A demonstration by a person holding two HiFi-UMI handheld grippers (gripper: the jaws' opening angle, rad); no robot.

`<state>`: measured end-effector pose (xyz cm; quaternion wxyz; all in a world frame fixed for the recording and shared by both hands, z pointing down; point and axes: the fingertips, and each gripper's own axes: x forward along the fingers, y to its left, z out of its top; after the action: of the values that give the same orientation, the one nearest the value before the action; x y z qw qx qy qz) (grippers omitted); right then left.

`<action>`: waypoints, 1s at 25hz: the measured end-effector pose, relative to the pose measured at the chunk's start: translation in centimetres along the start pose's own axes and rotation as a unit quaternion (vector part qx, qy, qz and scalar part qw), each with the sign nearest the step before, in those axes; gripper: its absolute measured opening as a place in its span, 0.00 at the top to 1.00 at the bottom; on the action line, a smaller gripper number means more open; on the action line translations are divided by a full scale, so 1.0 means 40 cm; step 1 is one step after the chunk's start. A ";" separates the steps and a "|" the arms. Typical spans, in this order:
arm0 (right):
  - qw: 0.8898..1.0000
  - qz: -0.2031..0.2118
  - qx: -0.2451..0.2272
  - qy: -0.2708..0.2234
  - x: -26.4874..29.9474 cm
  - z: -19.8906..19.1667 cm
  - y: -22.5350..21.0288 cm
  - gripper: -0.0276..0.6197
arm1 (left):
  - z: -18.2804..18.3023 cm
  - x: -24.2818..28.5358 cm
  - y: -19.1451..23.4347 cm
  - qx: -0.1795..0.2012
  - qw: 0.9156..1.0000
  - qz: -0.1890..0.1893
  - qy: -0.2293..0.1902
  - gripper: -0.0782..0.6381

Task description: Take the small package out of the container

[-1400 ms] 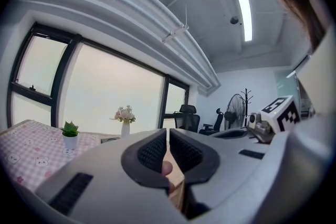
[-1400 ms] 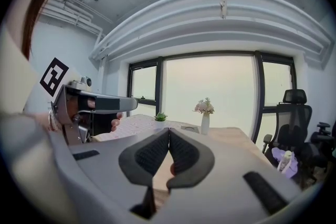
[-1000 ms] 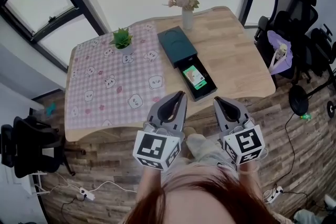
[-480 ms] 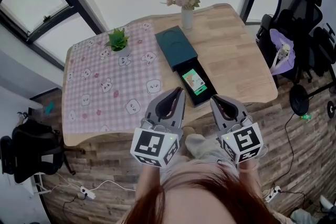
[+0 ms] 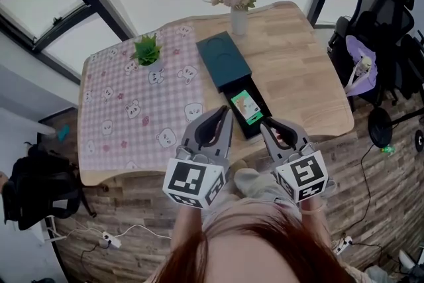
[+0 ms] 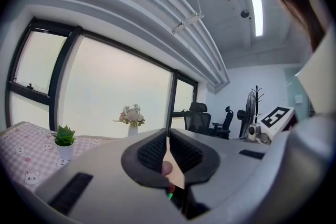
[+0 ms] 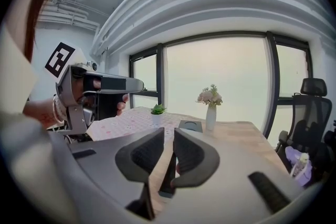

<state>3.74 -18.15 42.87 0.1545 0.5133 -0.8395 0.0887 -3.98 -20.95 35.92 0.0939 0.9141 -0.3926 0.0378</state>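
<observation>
Wooden table point(image 5: 298, 69) bears oblong dark-teal container point(image 5: 224, 61).

No text or label here is legible.

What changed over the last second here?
The left claw and right claw advanced toward the container; the right claw's jaws have just been opening slightly, with nothing between them. The small package stays in the container, untouched; left claw stays shut.
</observation>
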 end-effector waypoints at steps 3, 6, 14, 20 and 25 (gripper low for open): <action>1.000 0.006 -0.001 0.007 0.024 -0.010 -0.014 0.86 | 0.002 0.018 0.010 0.002 1.000 0.005 0.001 0.86; 1.000 0.014 0.000 0.016 0.048 -0.018 -0.028 0.85 | 0.008 0.034 0.020 0.003 1.000 0.011 0.002 0.86; 0.998 0.035 0.002 0.042 0.119 -0.050 -0.056 0.80 | 0.016 0.074 0.057 0.003 1.000 0.026 0.005 0.86; 0.997 0.050 0.002 0.063 0.173 -0.076 -0.074 0.77 | 0.018 0.099 0.079 0.003 0.999 0.033 0.010 0.86; 0.995 0.055 0.003 0.078 0.207 -0.106 -0.085 0.74 | 0.015 0.109 0.094 0.003 0.999 0.040 0.013 0.86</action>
<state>3.94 -25.32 49.70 0.2128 0.4582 -0.8516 0.1399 -3.71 -26.69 36.48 0.0942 0.8975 -0.4273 0.0547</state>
